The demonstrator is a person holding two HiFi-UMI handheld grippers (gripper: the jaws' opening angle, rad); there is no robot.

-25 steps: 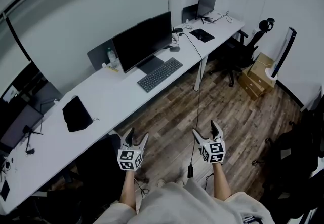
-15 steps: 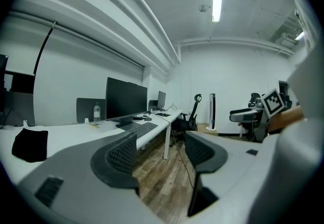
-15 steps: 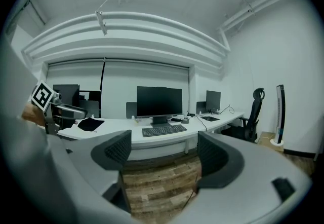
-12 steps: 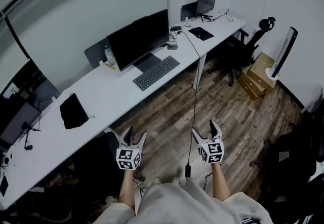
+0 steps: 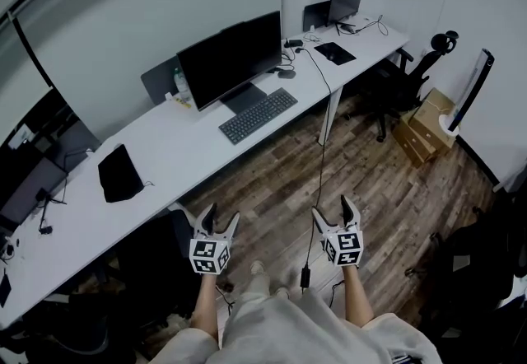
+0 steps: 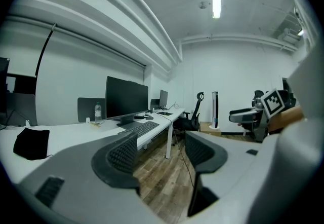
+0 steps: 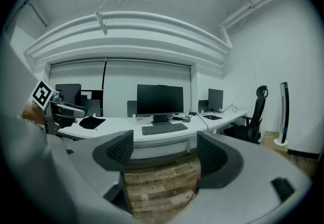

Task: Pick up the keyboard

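The dark grey keyboard (image 5: pixel 258 115) lies on the long white desk (image 5: pixel 177 158) in front of a black monitor (image 5: pixel 230 58). It also shows far off in the left gripper view, keyboard (image 6: pixel 140 127), and in the right gripper view, keyboard (image 7: pixel 164 128). My left gripper (image 5: pixel 220 217) and right gripper (image 5: pixel 333 210) hang over the wooden floor, well short of the desk, and point toward it. The left gripper (image 6: pixel 161 139) is open and empty. The right gripper (image 7: pixel 164 143) has its jaws closing, still wide apart, with nothing between them.
A black pouch (image 5: pixel 120 174) lies on the desk to the left. A cable (image 5: pixel 323 140) hangs from the desk to the floor between the grippers. A second screen (image 5: pixel 347 2) stands at the far end, with an office chair (image 5: pixel 399 78) and cardboard boxes (image 5: pixel 428 119) at the right.
The whole scene has shifted slightly in the head view, and a foot now shows between the two grippers. Both grippers keep about the same places in the view.
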